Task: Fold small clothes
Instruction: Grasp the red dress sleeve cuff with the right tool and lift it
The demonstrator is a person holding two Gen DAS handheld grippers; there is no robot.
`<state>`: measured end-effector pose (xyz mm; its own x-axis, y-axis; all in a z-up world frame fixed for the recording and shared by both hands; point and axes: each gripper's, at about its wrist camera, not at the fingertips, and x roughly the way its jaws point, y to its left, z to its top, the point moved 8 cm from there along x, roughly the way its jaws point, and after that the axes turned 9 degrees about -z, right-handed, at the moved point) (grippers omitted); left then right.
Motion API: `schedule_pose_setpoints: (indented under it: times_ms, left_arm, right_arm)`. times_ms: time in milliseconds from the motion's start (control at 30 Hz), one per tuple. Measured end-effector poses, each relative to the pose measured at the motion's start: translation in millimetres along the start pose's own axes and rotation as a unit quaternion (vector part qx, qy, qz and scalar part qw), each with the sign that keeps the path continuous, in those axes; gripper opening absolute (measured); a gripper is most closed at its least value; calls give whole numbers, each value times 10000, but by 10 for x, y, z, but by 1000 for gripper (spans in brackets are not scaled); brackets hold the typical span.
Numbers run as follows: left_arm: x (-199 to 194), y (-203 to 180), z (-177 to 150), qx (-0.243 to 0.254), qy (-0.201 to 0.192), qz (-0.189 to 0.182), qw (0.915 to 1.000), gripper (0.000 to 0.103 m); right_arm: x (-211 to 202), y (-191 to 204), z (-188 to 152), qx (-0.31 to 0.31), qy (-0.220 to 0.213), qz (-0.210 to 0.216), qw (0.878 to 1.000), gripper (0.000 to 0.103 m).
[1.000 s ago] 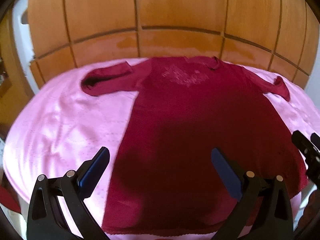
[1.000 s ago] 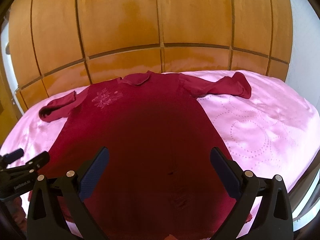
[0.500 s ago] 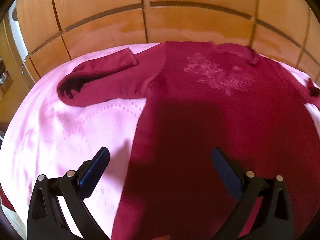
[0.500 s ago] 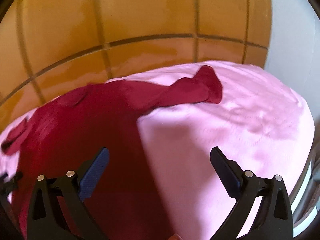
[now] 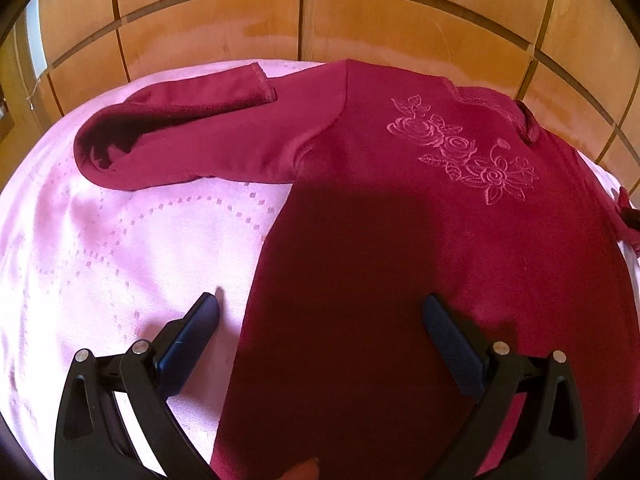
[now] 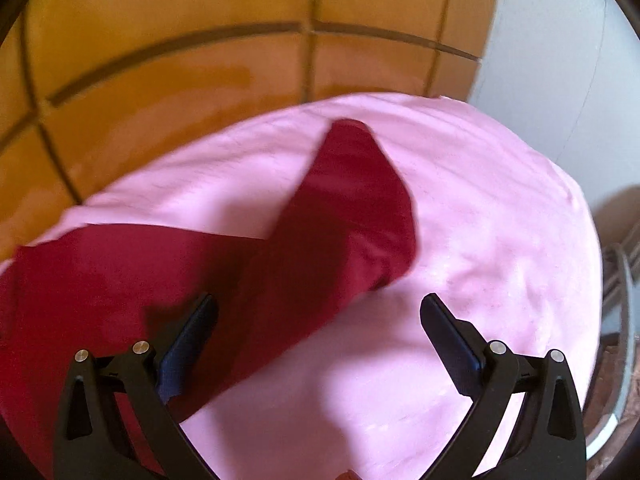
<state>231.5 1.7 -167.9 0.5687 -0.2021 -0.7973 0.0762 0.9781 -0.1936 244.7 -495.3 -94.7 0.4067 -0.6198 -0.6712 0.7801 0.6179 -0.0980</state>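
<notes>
red garment [image 5: 400, 240] is spread flat on the pink bedspread [image 5: 100, 260], wooden panels [image 5: 200, 28] behind.
left gripper [image 5: 320, 312] is held wide over its side edge; right gripper [image 6: 318, 312] is held wide, a sleeve [image 6: 344, 220] ahead.

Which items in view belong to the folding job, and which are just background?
Job:
maroon dress
its left sleeve
its right sleeve
left gripper, open
right gripper, open

Background:
pink bedspread
wooden wardrobe
white wall
</notes>
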Motion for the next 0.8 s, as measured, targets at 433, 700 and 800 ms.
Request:
schedule_pose_setpoints:
  times_ms: [433,700,800]
  left_arm:
    - [54,23,39,29,38,22,10000,101]
    - [40,39,23,28,6,12,10000,101]
    - [7,30,-4,33,-5,12,10000,101]
  right_arm:
    - [161,-1362,-581,1503,321,187,9879,100]
    - [-371,-887,-326,8,-889,128,9960,100]
    - [-499,-766,-113,-360,-1437,96,9889,100]
